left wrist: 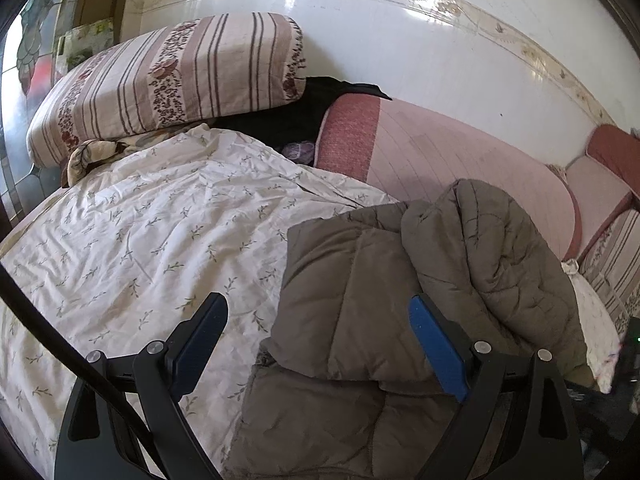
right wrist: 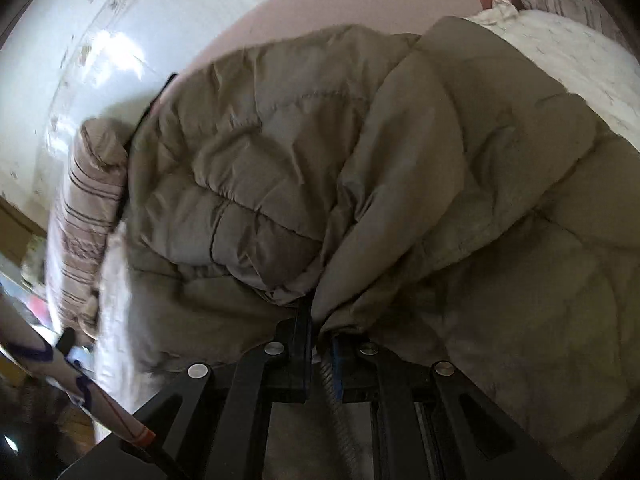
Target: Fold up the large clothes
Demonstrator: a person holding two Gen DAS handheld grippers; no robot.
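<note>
Now, far on the left, a striped pillow (left wrist: 168, 76) leans by the white wall (left wrist: 400, 40). Below it a white sheet (left wrist: 140, 232) with little green sprigs covers the bed. A black cloth (left wrist: 296, 116) peeks out between the pillow and a pink mat (left wrist: 452, 160).

The left gripper (left wrist: 318, 344) sits low over the sheet. Its jaws are spread wide, with nothing between them. One finger hangs over the sheet, the other over the coat (left wrist: 384, 280).

The coat is brown and puffy. It lies on the bed, partly on the sheet and partly on the pink mat. Its right side is folded over and bunched up in a tall lump.

In the right wrist view, the coat (right wrist: 360, 168) fills almost everything. The right gripper (right wrist: 320, 328) has its jaws pressed together, pinching an edge of the coat. The cloth bunches up just above the fingers. Off to the right, the white sheet (right wrist: 568, 52) shows past the coat.
</note>
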